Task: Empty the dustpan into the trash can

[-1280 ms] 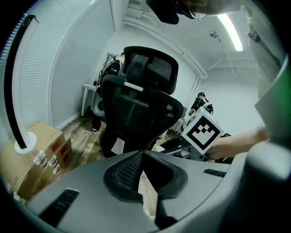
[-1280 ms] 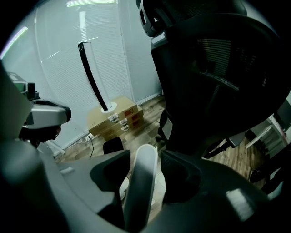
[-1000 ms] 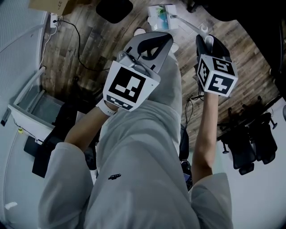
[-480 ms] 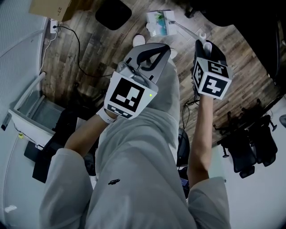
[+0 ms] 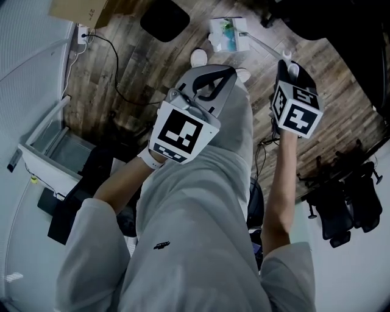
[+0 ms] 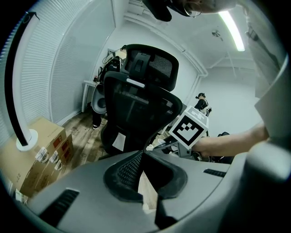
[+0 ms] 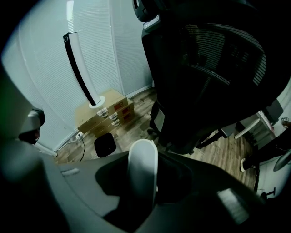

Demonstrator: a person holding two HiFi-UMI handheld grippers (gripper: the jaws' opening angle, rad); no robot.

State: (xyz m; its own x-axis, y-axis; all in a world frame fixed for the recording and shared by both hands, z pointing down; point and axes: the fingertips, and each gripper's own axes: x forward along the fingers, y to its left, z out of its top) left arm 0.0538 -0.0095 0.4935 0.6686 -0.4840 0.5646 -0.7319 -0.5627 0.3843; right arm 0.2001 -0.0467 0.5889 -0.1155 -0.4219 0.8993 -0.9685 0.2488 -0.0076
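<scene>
I've barely begun: my right gripper is closing round the handle, not yet clamped, my left gripper is pressed together empty, and the dustpan sits on the floor, unlifted, near the bin.

No writing can be read

The left cube and the right cube carry only black-and-white square patterns, not letters or digits. Dark print on the box at the head view's top edge is too small to read. The stacked cartons bear red and white stickers, too blurred to read. A tiny dark logo on the trousers and a pale tag on the chair cannot be made out.
</scene>
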